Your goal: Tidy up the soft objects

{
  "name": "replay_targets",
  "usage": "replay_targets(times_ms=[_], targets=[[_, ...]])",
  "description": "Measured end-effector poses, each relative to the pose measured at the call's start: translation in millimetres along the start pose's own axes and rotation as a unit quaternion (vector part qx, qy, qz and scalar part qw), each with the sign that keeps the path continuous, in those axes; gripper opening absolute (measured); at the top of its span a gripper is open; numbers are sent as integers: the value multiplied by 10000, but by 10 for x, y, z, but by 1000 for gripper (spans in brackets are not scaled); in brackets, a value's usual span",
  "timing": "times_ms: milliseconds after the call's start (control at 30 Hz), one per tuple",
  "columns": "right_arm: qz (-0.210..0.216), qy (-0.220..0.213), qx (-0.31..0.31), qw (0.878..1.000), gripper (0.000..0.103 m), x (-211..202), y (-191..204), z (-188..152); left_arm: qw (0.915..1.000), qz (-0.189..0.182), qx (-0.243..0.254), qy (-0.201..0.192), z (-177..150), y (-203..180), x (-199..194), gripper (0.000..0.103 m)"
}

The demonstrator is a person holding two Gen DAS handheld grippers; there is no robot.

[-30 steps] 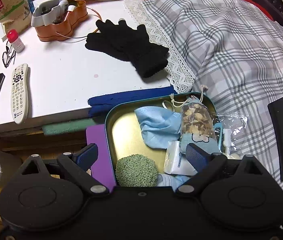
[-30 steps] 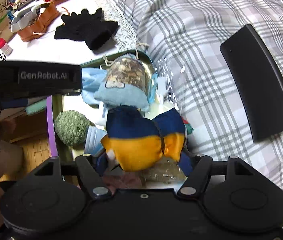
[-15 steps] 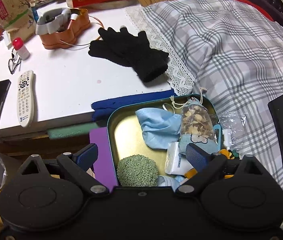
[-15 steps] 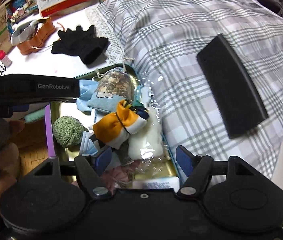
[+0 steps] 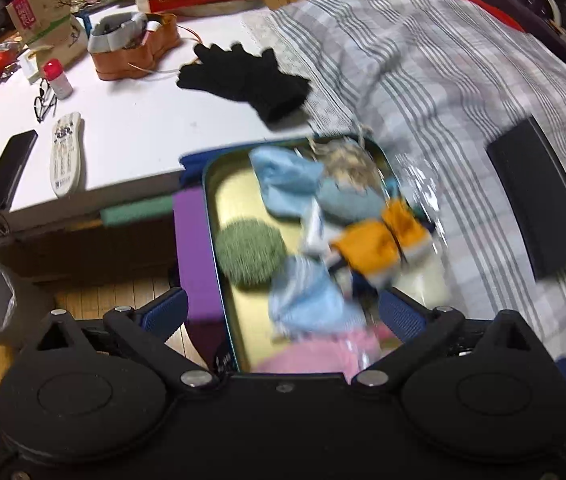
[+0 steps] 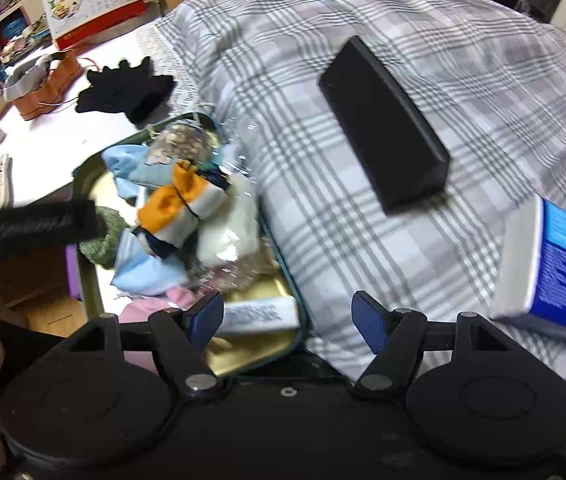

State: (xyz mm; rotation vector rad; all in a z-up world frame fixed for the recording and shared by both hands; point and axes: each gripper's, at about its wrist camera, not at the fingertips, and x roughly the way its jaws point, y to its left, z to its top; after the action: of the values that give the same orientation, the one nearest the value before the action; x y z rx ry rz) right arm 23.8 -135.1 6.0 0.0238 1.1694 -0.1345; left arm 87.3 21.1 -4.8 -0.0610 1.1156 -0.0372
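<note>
**Tin nearly packed, gloves left on the table**

Bedding comes first: the plaid quilt [image 6: 363,92] fills the right side of both views, a black case [image 6: 383,124] lying on it. Beside it, the white table [image 5: 131,136] carries the black gloves [image 5: 247,80], well apart from the rest of the soft things.

Against the quilt's edge sits the teal tin [image 5: 209,208], and most of the job looks done there: blue cloth [image 5: 283,176], a drawstring pouch [image 5: 347,164], a green knitted round [image 5: 249,256], the orange-and-navy bundle [image 5: 379,240] and a pink piece [image 5: 311,356] lie heaped inside. By my reading, the gloves are what remains to gather.

Both tongs stand spread with nothing between them: the left gripper [image 5: 283,316] low over the tin's near end, the right gripper [image 6: 288,322] over the tin's near corner and the quilt.

Only the right view shows a blue box [image 6: 563,276] on the quilt, a white packet [image 6: 259,316] in the tin's near corner, and the left tool's body crossing above the tin. Only the left view shows the purple mat [image 5: 195,248] beside the tin, the remote [image 5: 66,154] and the phone [image 5: 7,176] clearly.
</note>
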Motion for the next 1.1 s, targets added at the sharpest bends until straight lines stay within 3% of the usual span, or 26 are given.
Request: replay_targets(times_ms=[367,600,1100], targets=[[-12,-194,-21,9998,69,-116,-134,-343,9999,16,154,-76,-465,-102,-280,99],[-68,-233,80,9997,69,-164,-205,-434,9997,141,129,-168,-556,-66,-362,99],[9,-298,201,9994,69,-201,-263,-444,9997,23,250,-56,-657,-134,-348,99]])
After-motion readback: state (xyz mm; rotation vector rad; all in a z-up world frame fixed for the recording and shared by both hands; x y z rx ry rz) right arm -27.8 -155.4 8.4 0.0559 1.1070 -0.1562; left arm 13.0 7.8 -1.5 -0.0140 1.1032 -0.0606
